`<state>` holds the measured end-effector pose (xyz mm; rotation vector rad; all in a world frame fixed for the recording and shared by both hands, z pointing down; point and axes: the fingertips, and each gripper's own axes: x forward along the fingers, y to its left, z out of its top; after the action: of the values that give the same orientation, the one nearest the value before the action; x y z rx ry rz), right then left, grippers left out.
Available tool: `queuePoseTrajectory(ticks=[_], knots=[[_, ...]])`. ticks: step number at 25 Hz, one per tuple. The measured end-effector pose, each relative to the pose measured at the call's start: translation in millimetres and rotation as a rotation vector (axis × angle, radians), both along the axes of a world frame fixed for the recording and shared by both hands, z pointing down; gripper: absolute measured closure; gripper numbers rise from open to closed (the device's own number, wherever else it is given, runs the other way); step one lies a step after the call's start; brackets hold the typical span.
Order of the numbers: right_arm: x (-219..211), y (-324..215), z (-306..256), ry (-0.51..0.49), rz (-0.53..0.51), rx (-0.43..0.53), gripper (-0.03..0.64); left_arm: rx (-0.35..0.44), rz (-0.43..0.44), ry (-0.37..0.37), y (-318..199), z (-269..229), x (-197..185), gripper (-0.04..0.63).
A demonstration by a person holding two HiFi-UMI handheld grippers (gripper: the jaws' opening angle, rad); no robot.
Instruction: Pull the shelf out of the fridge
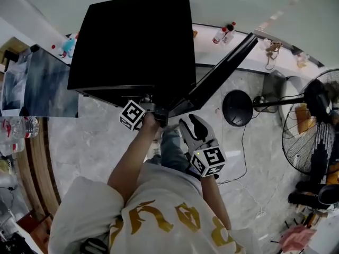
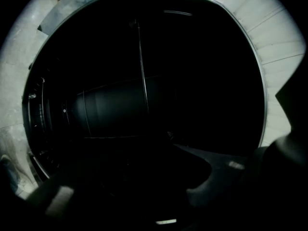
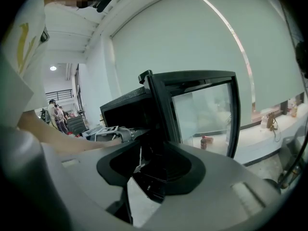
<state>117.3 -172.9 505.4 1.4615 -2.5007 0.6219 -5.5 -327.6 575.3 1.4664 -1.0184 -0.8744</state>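
One black fridge (image 1: 132, 41) is taking up the upper middle of the head view. It is standing on a pale, marble-patterned floor (image 1: 100, 142), with its glass door (image 1: 222, 70) hanging wide open to our right. Past that door a floor fan (image 1: 312, 123) is standing well apart from the fridge. We are holding the left gripper (image 1: 154, 110) out at the end of a stretched arm, against the fridge's open front. Its marker cube is sitting just outside and its jaws are reaching into the cabinet. The left gripper view is looking into near blackness, and its two jaws are showing at the lower corners, standing apart. The shelf is lying somewhere in that dark interior ahead of them. A thin pale line (image 2: 142, 66) running down through the gloom is possibly its wire edge, though the view is too dim for us to be sure. We are holding the right gripper (image 1: 190, 124) close to our body, clear of the fridge and pointing toward the open door. Its jaws are standing a little apart and gripping nothing, with a strip of floor and the fridge's lower corner showing through the gap. Two small bottles (image 1: 222, 35) are standing on the white ledge behind the door.
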Motion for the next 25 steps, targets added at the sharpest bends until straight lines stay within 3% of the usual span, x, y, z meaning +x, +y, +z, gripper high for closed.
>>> queuePoseTrajectory(ticks=[12,15,20,25], knots=[[-6.9,1.6,7.7,-0.003,-0.021,-0.016,0.442,-0.020,-0.064,0.075,-22.6,6.8,-6.1,0.454],[-5.9,2.1,6.5,-0.002,-0.021,-0.014,0.443,-0.032,-0.091,0.105,-23.3,11.9,-12.0,0.505],[-2.1,-0.1,1.8,-0.039,-0.007,-0.010,0.445,-0.003,-0.069,0.090,-26.5,6.0,-10.6,0.571],[-8.2,2.2,2.2,-0.050,-0.019,-0.011,0.448,-0.016,-0.048,0.109,-26.8,6.4,-9.5,0.580]])
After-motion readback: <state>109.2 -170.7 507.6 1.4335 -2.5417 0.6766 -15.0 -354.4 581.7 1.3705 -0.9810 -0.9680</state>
